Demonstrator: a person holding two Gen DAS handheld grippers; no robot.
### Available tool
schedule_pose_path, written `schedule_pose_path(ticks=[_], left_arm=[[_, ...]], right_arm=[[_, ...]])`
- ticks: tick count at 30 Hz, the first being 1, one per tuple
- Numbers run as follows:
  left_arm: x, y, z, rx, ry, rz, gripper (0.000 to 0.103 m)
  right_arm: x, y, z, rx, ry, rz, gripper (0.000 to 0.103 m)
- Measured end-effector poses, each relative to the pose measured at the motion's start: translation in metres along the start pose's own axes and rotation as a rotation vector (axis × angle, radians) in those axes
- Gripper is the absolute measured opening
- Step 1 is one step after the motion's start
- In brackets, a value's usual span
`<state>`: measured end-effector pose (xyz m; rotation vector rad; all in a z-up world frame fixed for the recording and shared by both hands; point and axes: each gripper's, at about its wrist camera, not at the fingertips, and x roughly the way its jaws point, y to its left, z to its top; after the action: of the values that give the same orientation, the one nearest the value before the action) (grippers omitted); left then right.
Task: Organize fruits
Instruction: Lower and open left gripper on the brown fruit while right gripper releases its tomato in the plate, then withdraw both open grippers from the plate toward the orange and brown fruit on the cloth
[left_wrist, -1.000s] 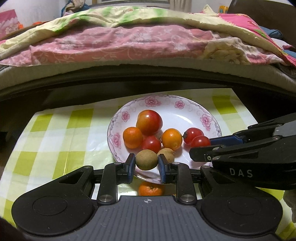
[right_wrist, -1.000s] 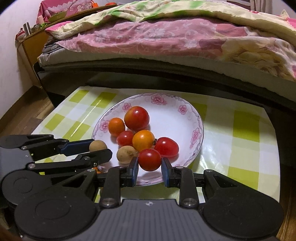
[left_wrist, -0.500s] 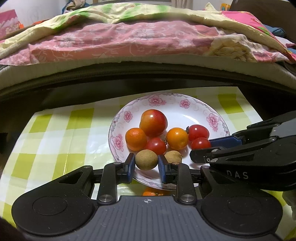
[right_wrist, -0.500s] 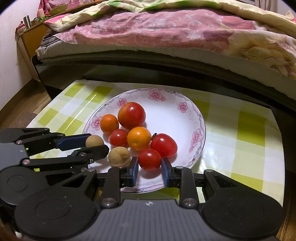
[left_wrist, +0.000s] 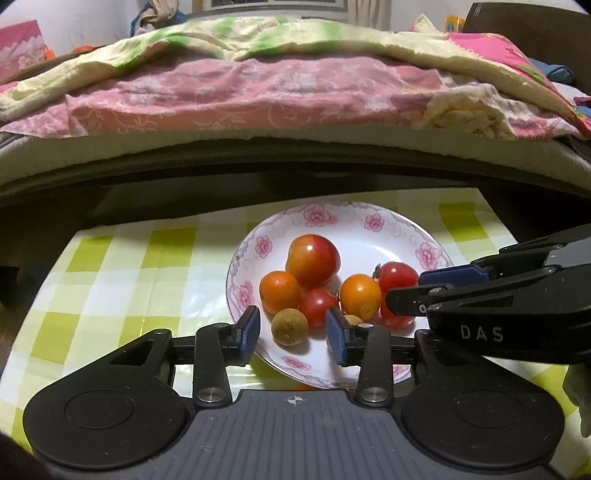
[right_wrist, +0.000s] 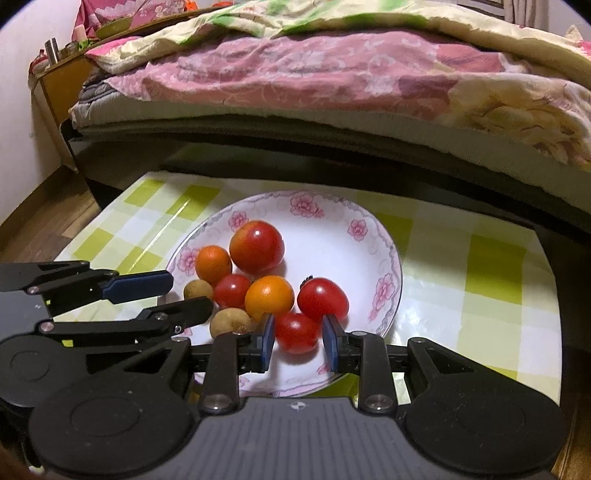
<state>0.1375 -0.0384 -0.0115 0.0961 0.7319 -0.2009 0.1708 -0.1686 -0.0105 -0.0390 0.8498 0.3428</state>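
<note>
A white plate with pink flowers (left_wrist: 373, 243) (right_wrist: 332, 243) sits on the checked tablecloth and holds a red apple (left_wrist: 312, 260) (right_wrist: 256, 246), oranges, tomatoes and brown longans. My left gripper (left_wrist: 293, 330) is open, its pads apart on either side of a brown longan (left_wrist: 290, 326) that rests on the plate. My right gripper (right_wrist: 297, 338) is open around a small red tomato (right_wrist: 296, 332) lying on the plate. The left gripper shows in the right wrist view (right_wrist: 184, 295), the right one in the left wrist view (left_wrist: 406, 291).
A green and white checked tablecloth (left_wrist: 122, 280) (right_wrist: 480, 295) covers the low table. A bed with a pink and yellow quilt (left_wrist: 280, 85) runs close behind it. A wooden floor (right_wrist: 33, 229) lies to the left. An orange peeks out under the plate's near rim (left_wrist: 304, 387).
Both grippers have opened and let go of their fruit: the longan and the small tomato now rest on the plate. Both grippers have drawn back slightly.
</note>
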Motion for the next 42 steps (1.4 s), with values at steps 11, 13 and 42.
schedule_pose_path(ticks=[11,13,42], left_arm=[[-0.017,0.007,0.008,-0.034,-0.036,0.006,0.056],[-0.020,0.009,0.009,-0.040,-0.039,0.005,0.058],[-0.087,0.012,-0.042,-0.010,0.101,-0.036,0.066]], right_arm=[[-0.020,-0.011,0.009,0.064,-0.067,-0.014,0.032],[-0.024,-0.012,0.009,0.071,-0.072,-0.012,0.032],[-0.055,0.041,-0.056,0.019,0.047,0.046,0.032]])
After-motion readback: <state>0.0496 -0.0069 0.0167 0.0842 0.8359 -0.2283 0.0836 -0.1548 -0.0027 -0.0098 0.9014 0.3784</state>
